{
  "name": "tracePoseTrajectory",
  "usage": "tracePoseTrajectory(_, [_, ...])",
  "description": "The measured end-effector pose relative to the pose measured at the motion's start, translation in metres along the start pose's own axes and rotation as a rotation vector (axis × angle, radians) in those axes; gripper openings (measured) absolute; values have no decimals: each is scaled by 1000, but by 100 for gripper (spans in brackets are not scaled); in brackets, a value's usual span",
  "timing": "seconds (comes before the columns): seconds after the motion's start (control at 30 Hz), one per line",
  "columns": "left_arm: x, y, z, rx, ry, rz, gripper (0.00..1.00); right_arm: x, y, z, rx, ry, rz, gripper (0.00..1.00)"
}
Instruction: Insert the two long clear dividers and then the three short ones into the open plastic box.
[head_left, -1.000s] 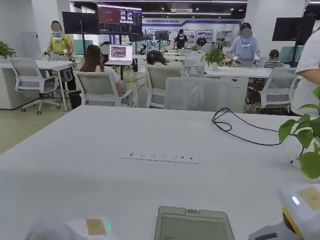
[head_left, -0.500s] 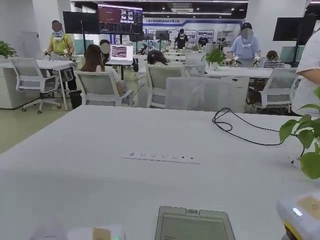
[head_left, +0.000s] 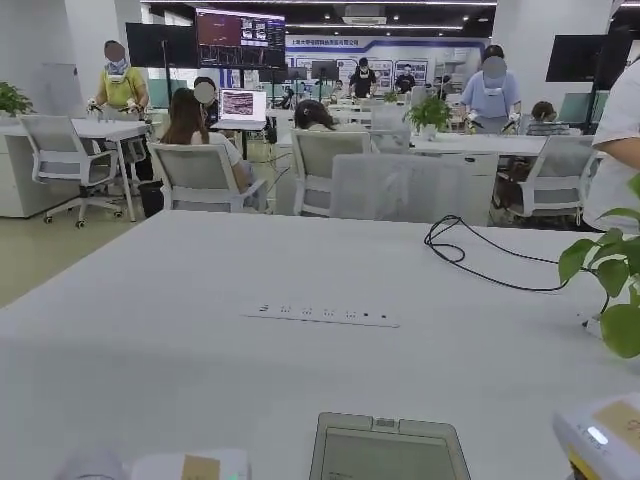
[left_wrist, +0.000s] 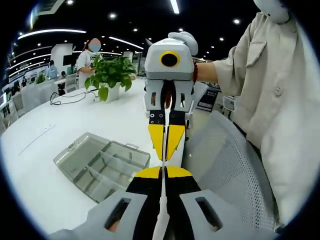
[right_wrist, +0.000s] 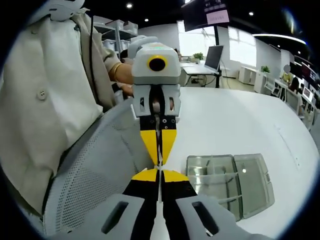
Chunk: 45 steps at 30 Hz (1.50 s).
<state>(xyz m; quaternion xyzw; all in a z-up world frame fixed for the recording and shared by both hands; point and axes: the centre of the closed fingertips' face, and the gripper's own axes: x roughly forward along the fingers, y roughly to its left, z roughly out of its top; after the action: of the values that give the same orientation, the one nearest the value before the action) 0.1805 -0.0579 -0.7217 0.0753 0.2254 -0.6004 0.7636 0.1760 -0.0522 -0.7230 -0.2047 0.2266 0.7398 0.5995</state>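
Observation:
The open clear plastic box (left_wrist: 76, 151) lies on the white table, also seen as box (right_wrist: 254, 184). One half is a flat lid; the other half (left_wrist: 114, 169) shows clear partition walls crossing inside it. The box's far edge (head_left: 388, 428) peeks in at the bottom of the head view. My left gripper (left_wrist: 163, 170) is shut with nothing between its yellow tips. My right gripper (right_wrist: 160, 173) is likewise shut and holds nothing. They point at each other, tip to tip, above the table's near edge beside the box: right gripper (left_wrist: 165, 156), left gripper (right_wrist: 159, 162).
A grey mesh chair back (left_wrist: 225, 165) sits under the grippers, next to the person's beige coat (left_wrist: 280, 100). A potted plant (head_left: 610, 290), a black cable (head_left: 470, 250) and a flush socket strip (head_left: 320, 315) are on the table. Other desks, chairs and people stand beyond.
In the head view both gripper housings have sunk lower toward the bottom edge, the right one also drifting right. The box has not moved.

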Motion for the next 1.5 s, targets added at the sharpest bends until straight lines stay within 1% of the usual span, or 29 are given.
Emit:
tracePoseTrajectory(0.1, [0,1,-1,-4,-4,6,0,1,-1,0,-5,7,-9,2])
tracePoseTrajectory(0.2, [-1,3,0,-24,-14,13,0,1,-2,0,-13,7,-16,2])
tracePoseTrajectory(0.33, [-2,7,1,-30,-28,32,0,0,-6,2,-17,1,-35,2])
tracePoseTrajectory(0.4, [-3,9,0,-30,-26,44,0,0,-8,4,-12,-10,-46,2])
tracePoseTrajectory(0.53, [-3,17,-1,-33,-43,82,9,-2,-19,6,-7,-24,-90,2])
tracePoseTrajectory(0.63, [-4,21,-1,-36,-56,106,13,-4,-24,6,-1,-27,-107,2])
tracePoseTrajectory(0.8, [-6,30,-2,-41,-77,148,19,-6,-32,5,27,-36,-130,2])
tracePoseTrajectory(0.9, [-7,34,-2,-42,-83,169,23,-9,-41,4,40,-42,-158,2])
tracePoseTrajectory(1.0, [-8,39,-2,-45,-101,189,27,-12,-48,3,52,-48,-186,2])
tracePoseTrajectory(1.03, [-8,40,-2,-46,-105,192,28,-13,-51,3,52,-50,-198,2])
tracePoseTrajectory(1.1, [-8,41,-2,-49,-107,200,30,-14,-54,2,56,-51,-207,2])
tracePoseTrajectory(1.27, [-9,45,-4,-52,-116,225,38,-17,-67,-4,79,-52,-253,2])
tracePoseTrajectory(1.33, [-9,46,-4,-51,-119,235,42,-18,-69,-6,86,-50,-262,2])
tracePoseTrajectory(1.5, [-9,50,-6,-56,-129,258,48,-19,-78,-16,106,-31,-293,2])
